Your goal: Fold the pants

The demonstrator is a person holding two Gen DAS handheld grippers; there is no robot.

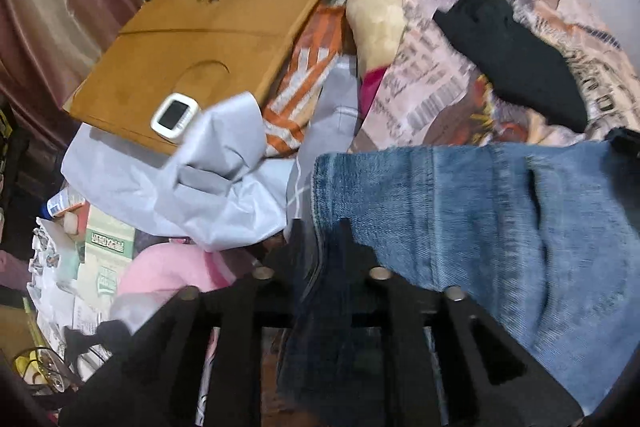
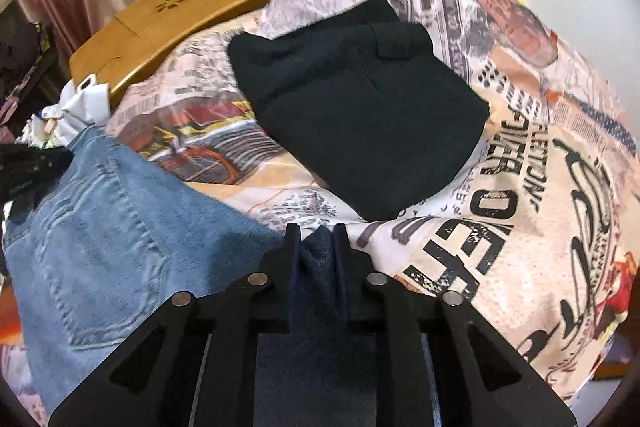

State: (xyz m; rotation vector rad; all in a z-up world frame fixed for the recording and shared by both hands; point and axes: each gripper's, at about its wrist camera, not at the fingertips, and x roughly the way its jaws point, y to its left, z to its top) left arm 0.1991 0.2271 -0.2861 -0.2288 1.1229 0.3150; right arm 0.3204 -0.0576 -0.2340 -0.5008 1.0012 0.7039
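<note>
While both grippers pinch their edge, faded blue denim pants (image 2: 100, 227) hang stretched over a printed bedspread (image 2: 520, 187); left gripper (image 1: 320, 227) and right gripper (image 2: 317, 231) each clamp bunched denim.

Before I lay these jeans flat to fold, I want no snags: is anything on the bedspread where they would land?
Yes. Folded black pants lie on the bedspread just beyond the jeans, which both tongs pinch. A wooden tray sits further back.
</note>
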